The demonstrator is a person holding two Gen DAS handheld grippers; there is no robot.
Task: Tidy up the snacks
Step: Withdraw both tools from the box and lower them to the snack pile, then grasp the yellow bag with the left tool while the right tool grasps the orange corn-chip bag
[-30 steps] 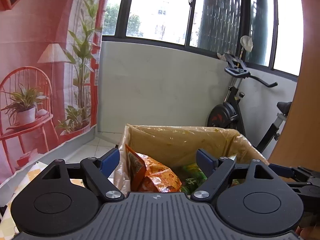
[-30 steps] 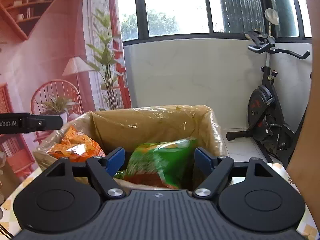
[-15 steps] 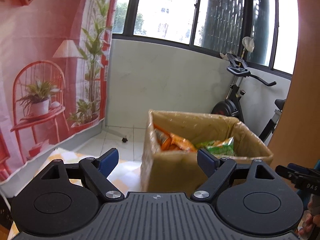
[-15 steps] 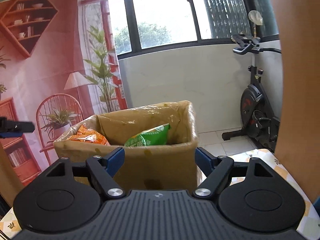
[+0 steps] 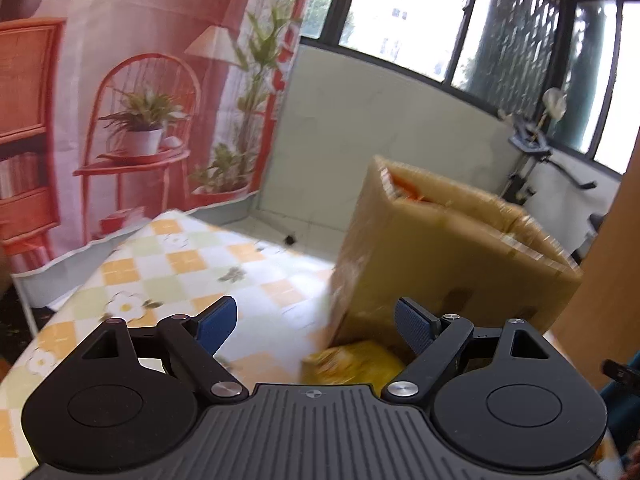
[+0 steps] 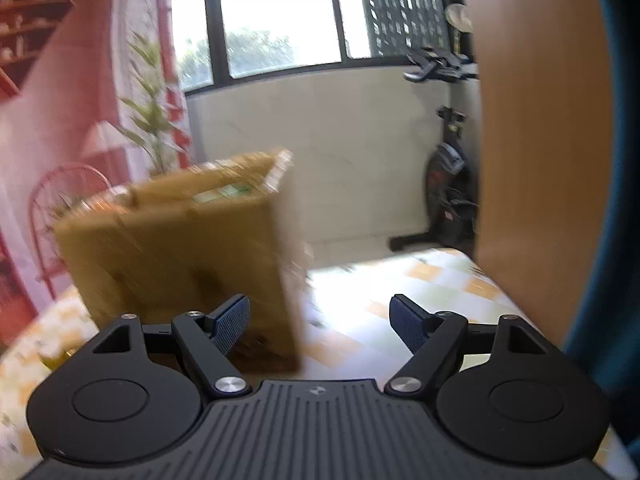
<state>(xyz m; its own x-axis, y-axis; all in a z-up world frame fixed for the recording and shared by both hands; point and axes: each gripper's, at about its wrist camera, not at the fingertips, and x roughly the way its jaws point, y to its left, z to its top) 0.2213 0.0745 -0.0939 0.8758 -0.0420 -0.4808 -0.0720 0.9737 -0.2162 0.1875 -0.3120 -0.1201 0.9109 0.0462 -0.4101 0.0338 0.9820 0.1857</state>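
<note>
Left wrist view: the left gripper (image 5: 314, 322) has its jaws spread wide with nothing between the blue pads. Ahead and to the right stands the cardboard box (image 5: 448, 256), brown and wrapped in glossy clear tape, on the bench (image 5: 168, 264) with its yellow, green and white checked cloth printed with daisies. An orange snack bag (image 5: 408, 188) peeks over the box's far rim. A yellow snack bag (image 5: 352, 364), crinkled and blurred, lies on the bench at the foot of the box, just in front of the gripper body and nearer the right pad.

Right wrist view: the right gripper (image 6: 320, 322) is also open and empty. The box (image 6: 180, 264) sits to the left, blurred, its near corner just beyond the left pad. A strip of a green snack bag (image 6: 220, 194) shows above its top edge. The checked bench (image 6: 400, 292) lies bare to the right of the box.
</note>
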